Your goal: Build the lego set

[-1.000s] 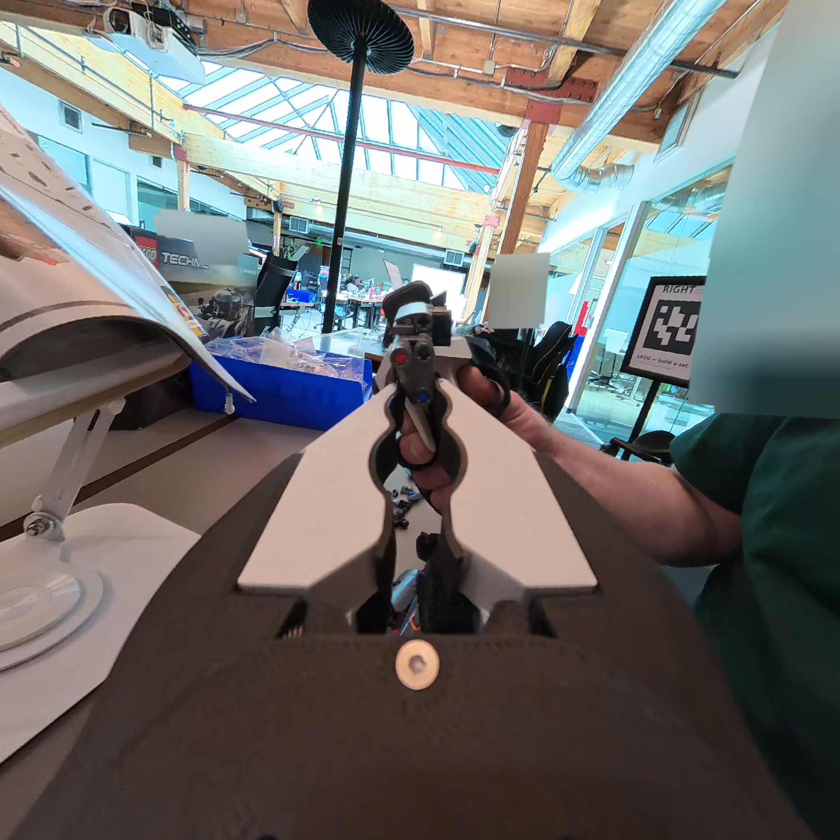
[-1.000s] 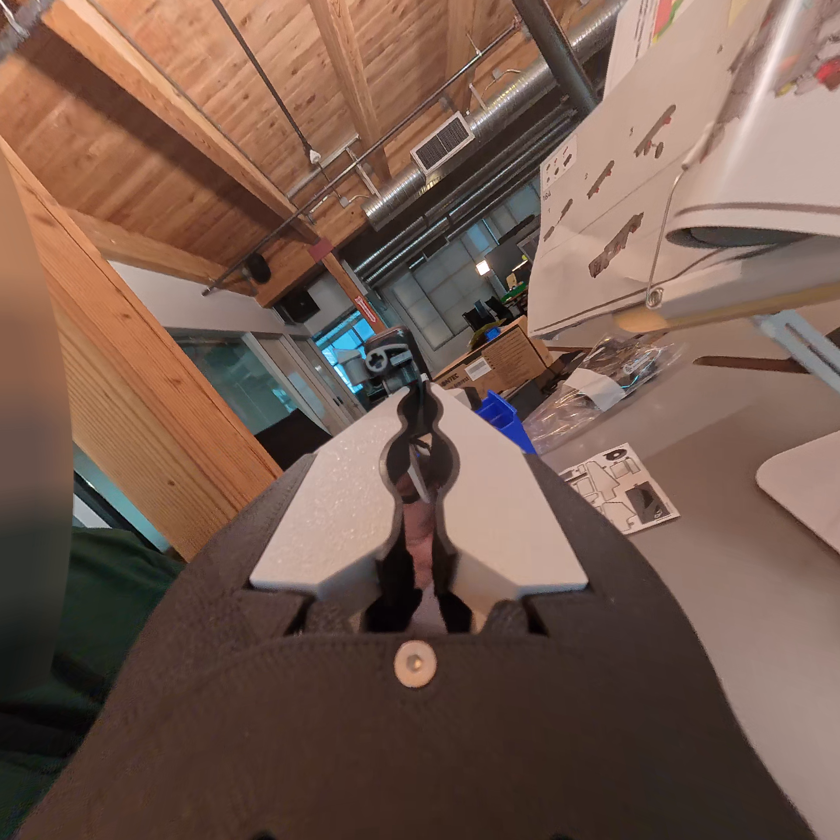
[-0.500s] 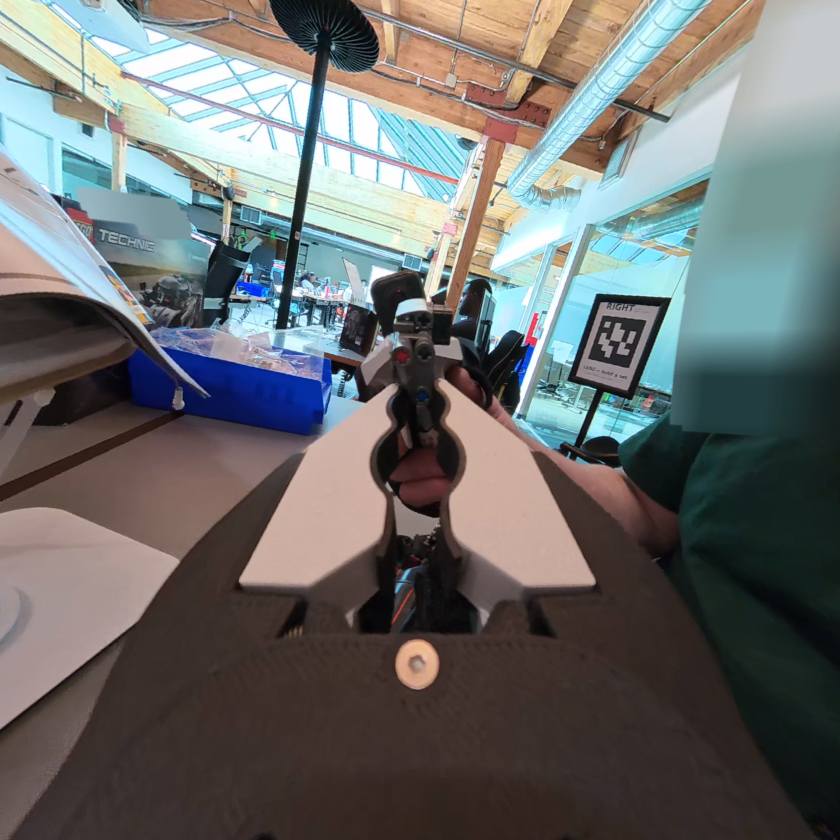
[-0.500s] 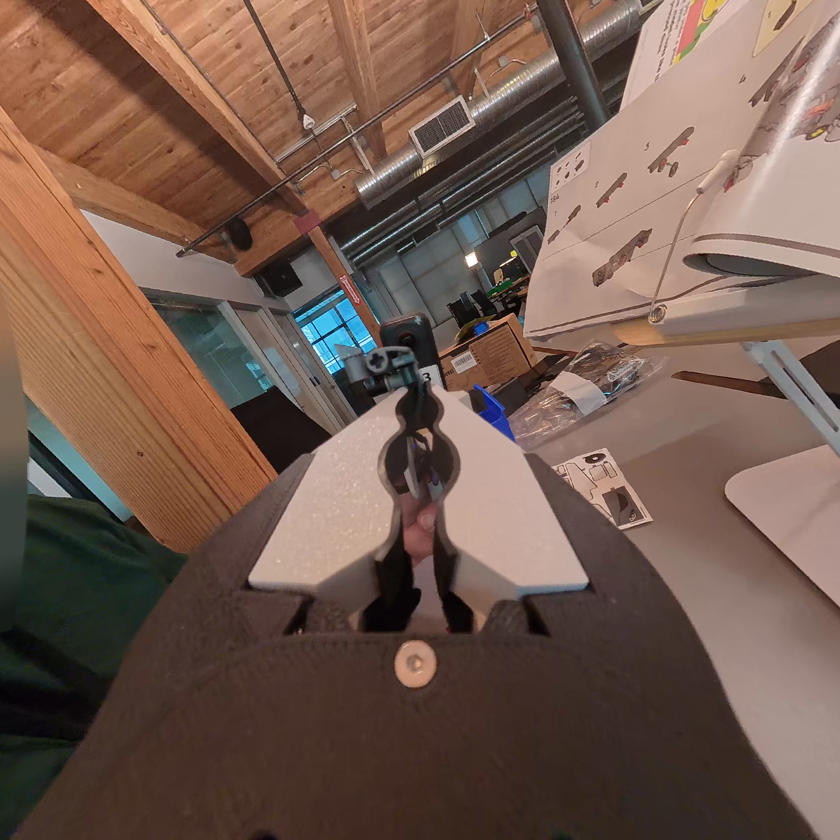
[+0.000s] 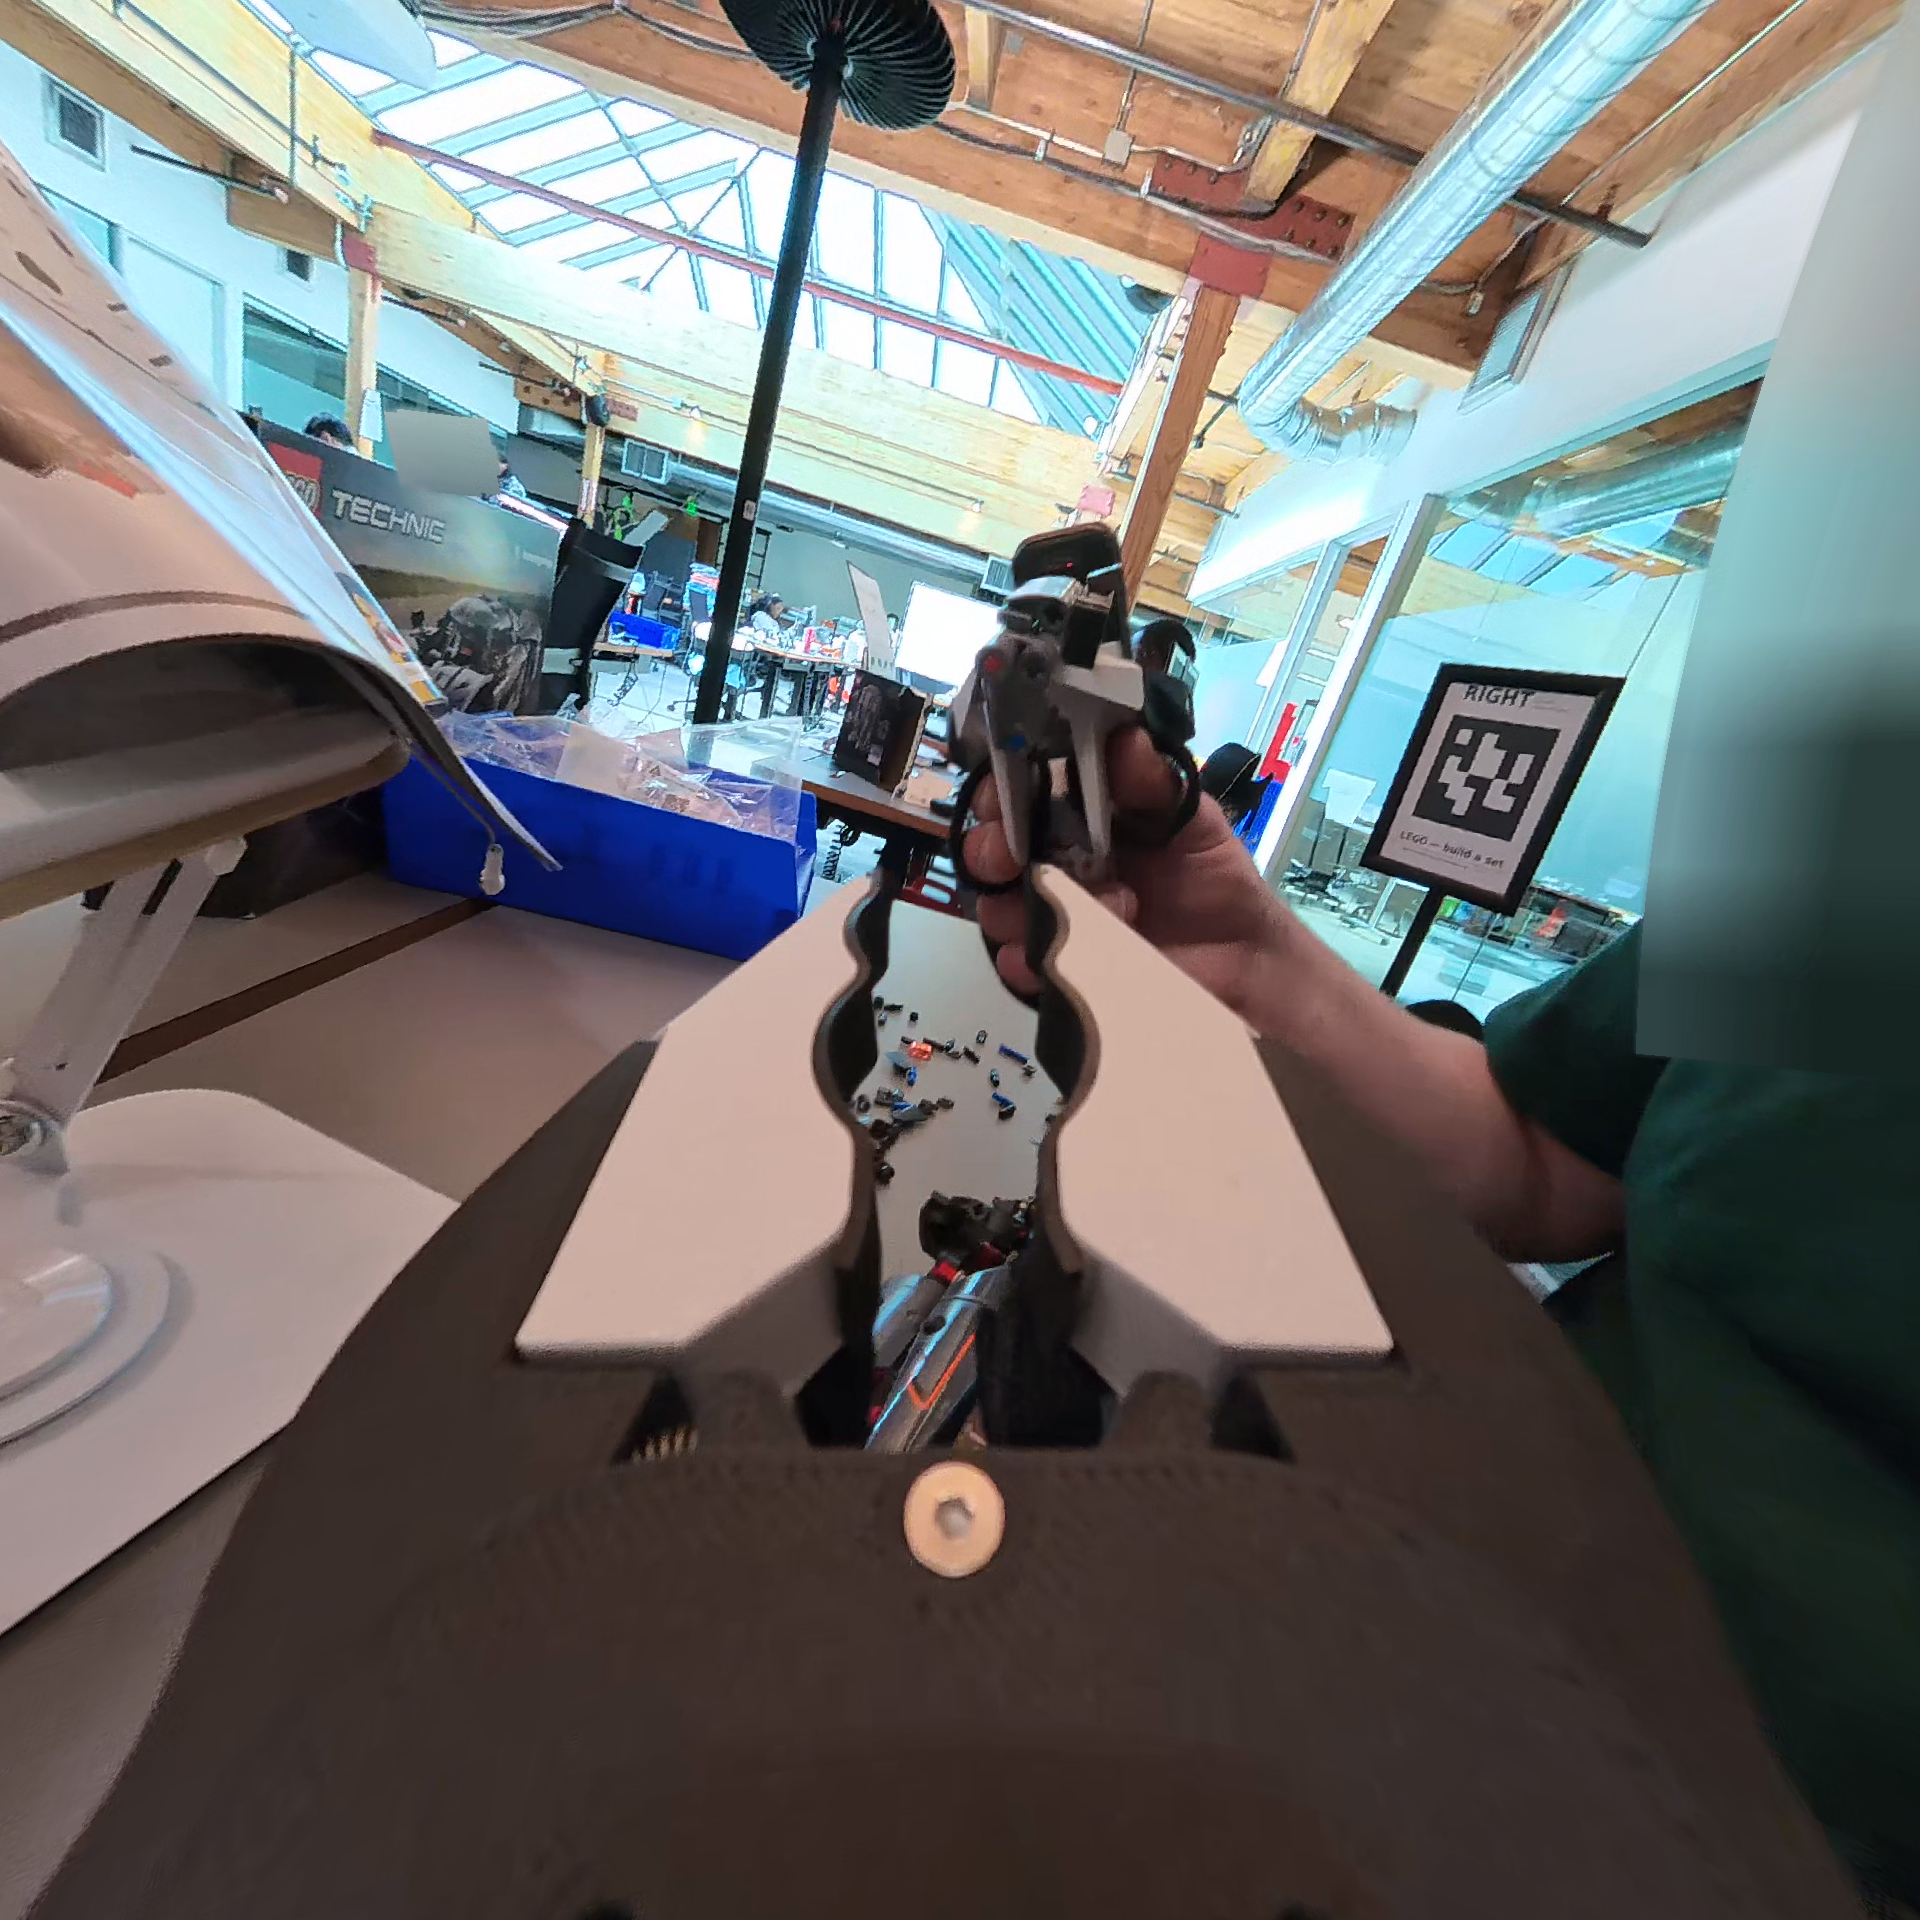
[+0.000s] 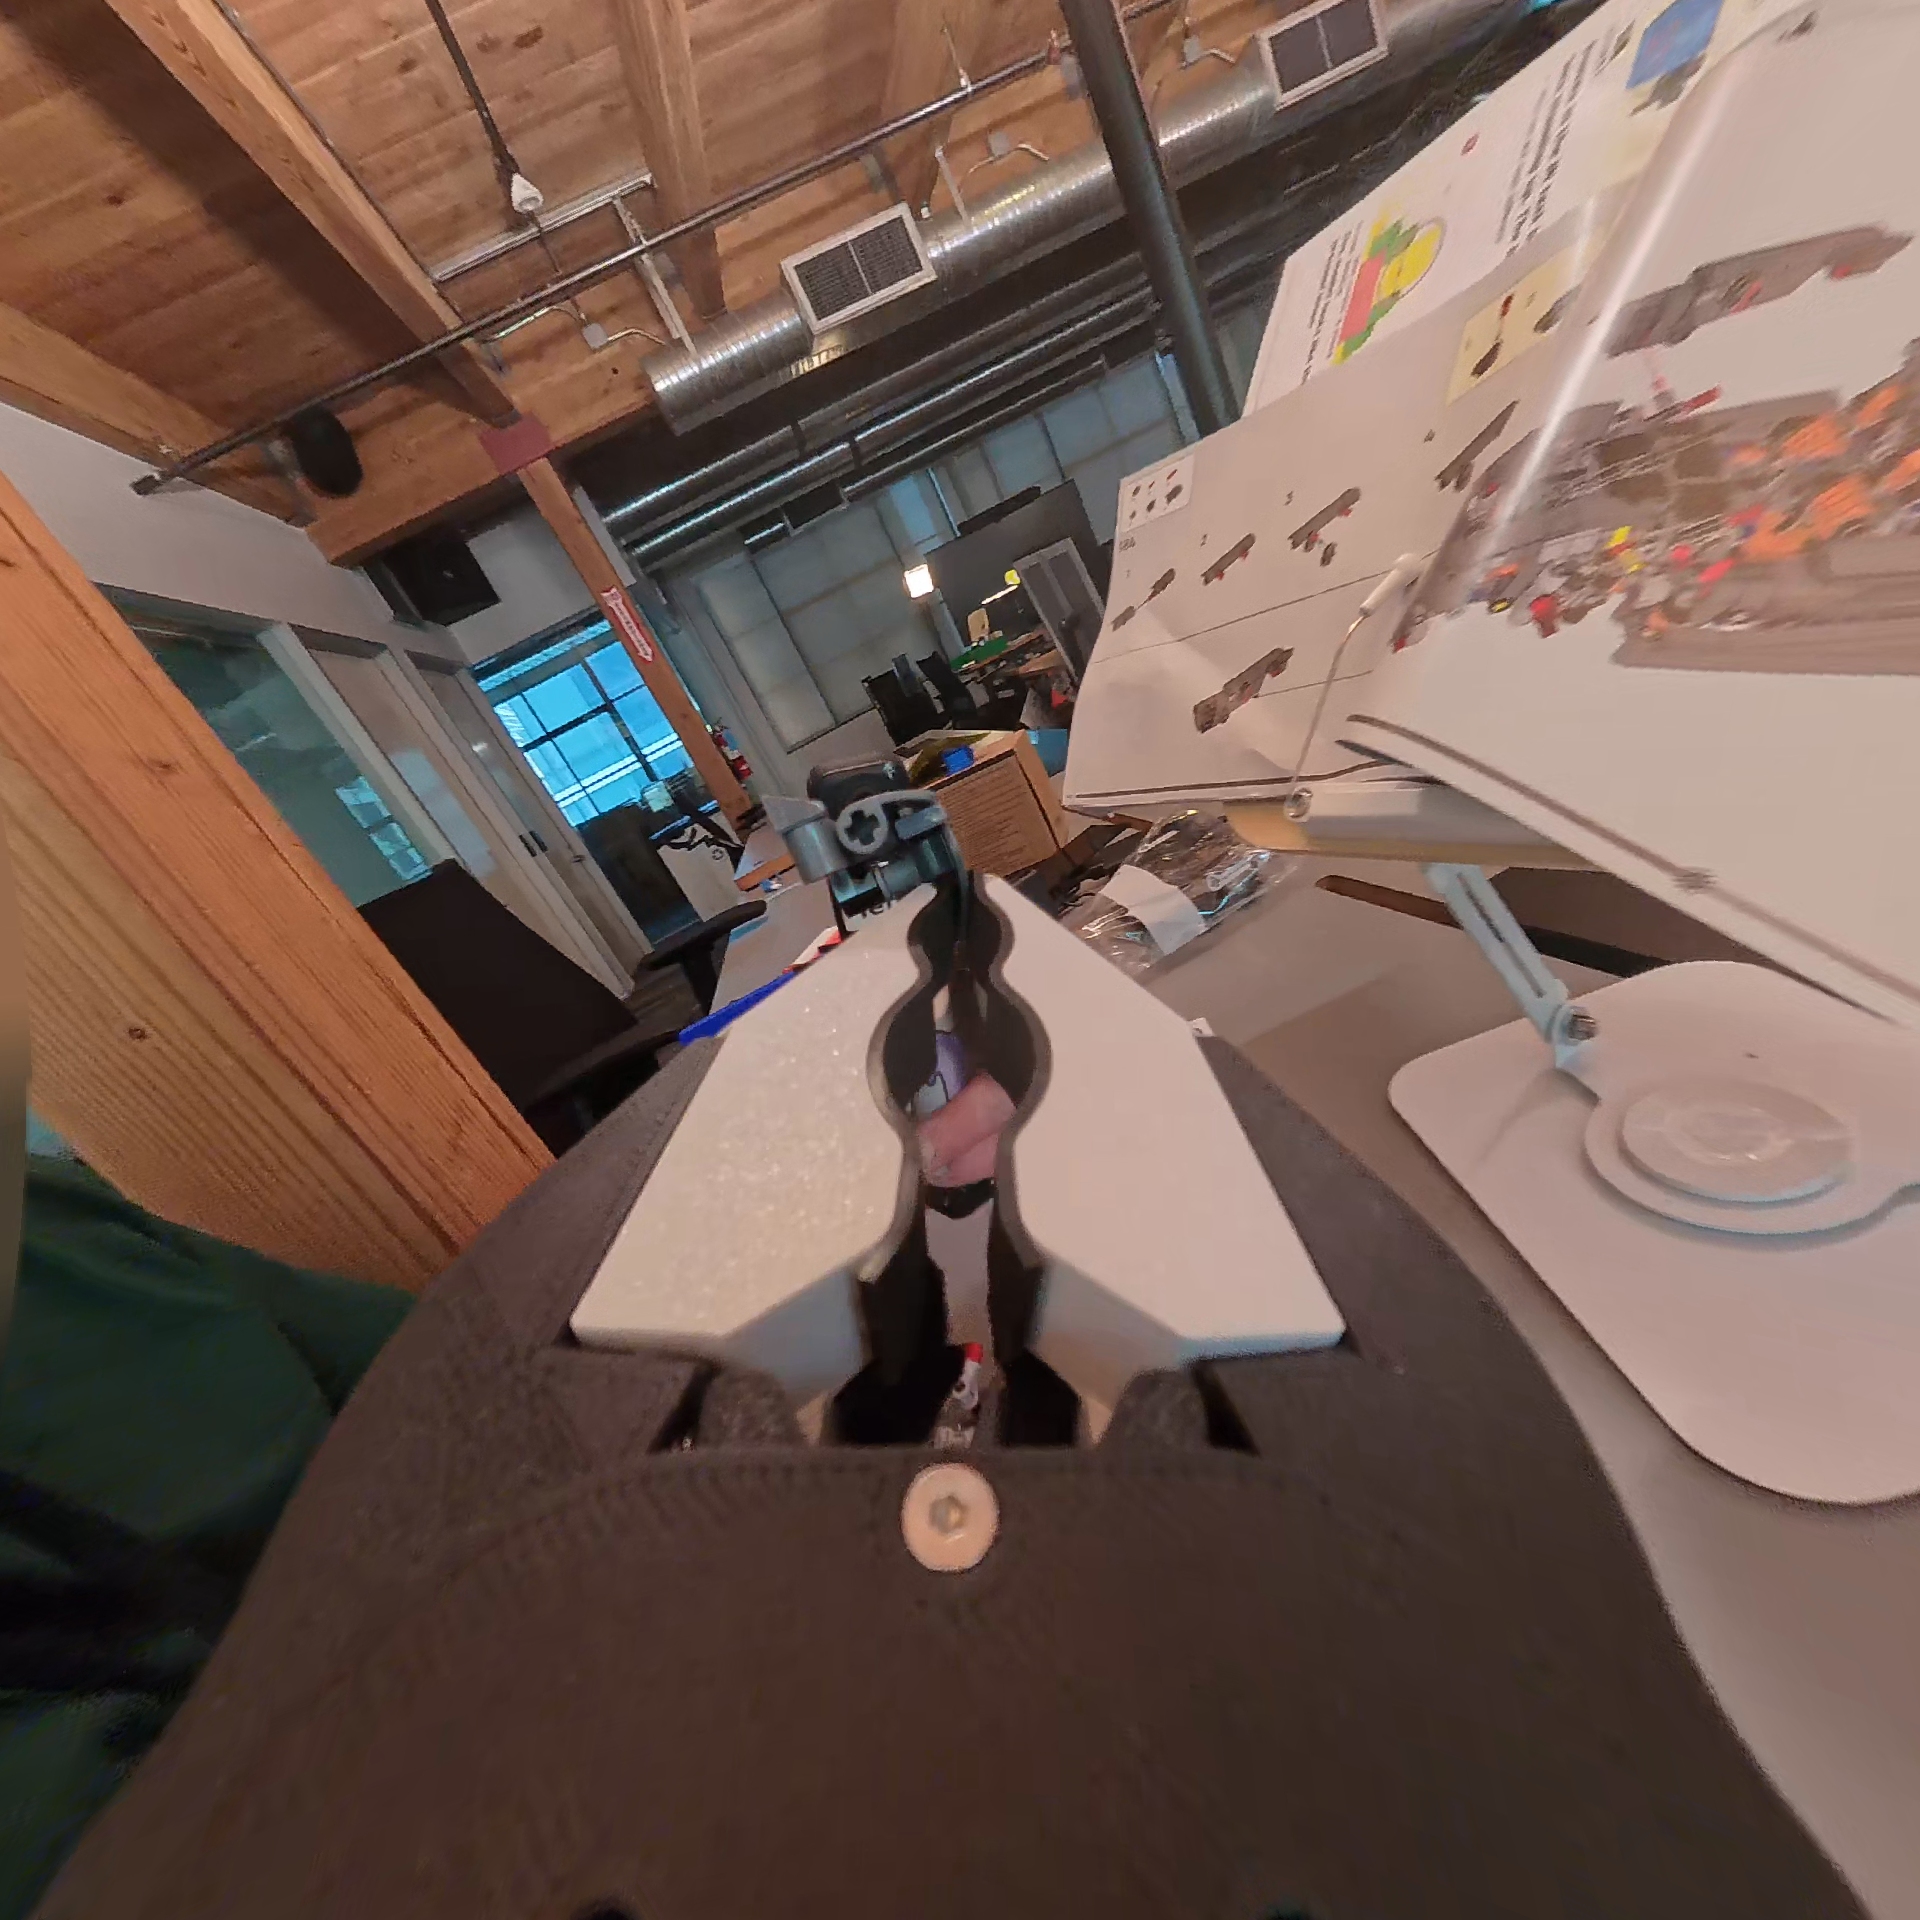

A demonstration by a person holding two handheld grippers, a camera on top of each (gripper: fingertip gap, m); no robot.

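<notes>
Above the table point(image 5: 540, 1018), the right gripper point(image 6: 961, 894) pinches a grey lego piece point(image 6: 868, 831); the left gripper point(image 5: 956, 914), parted, holds nothing, so a slack pinch could drop it.

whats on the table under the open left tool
Through the gap of the left tool, small loose lego pieces lie scattered on the grey table, with part of a grey and orange build nearer. The tool's body covers the rest.

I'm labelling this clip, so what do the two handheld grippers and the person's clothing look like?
Each gripper, left gripper and right gripper, has a dark textured body with a round silver screw, two flat white wedge-shaped fingers and wavy black inner pads. The person wears a dark green short sleeve.
</notes>
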